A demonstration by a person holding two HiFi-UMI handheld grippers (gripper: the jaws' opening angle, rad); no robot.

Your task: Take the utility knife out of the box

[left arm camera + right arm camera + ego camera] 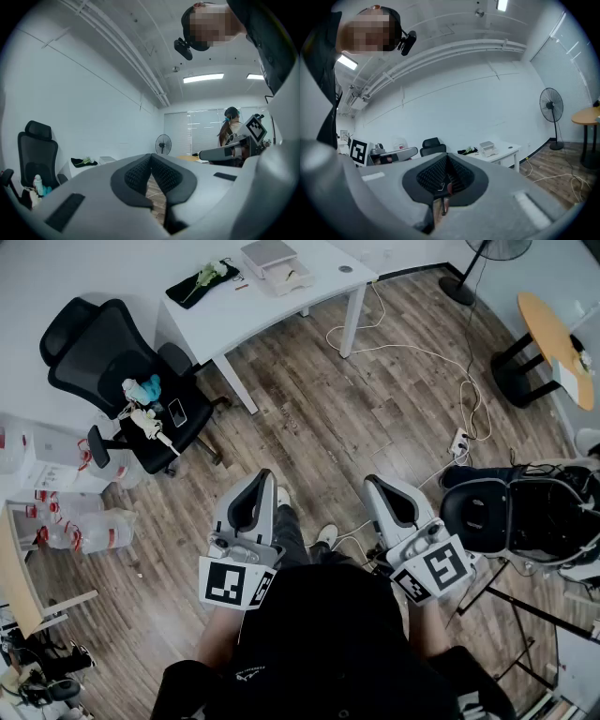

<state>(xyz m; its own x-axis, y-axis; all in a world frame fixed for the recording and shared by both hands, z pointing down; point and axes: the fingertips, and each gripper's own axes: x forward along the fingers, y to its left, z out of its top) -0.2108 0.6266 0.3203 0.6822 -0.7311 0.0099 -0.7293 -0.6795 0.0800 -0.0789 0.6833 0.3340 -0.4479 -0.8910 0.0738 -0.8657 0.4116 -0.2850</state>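
Nothing of the task looks done yet. The left gripper is clenched, its pads pressed tip to tip with nothing between them. The right gripper is closed too. A small pale fleck shows low in its gap, too small to name, and it grips no tool. Both are held level and side by side, just in front of the person's torso, pointing forward over the wood floor.

Ahead and to the left of the left gripper stands a black chair with small items on its seat. Farther on, well apart from both grippers, is a white table with a pale box on its far part. The knife is not visible in any view; I judge it lies inside that box.

What is left is the whole job: walk up to the table, open a gripper, reach into the box, grasp the knife and lift it out.
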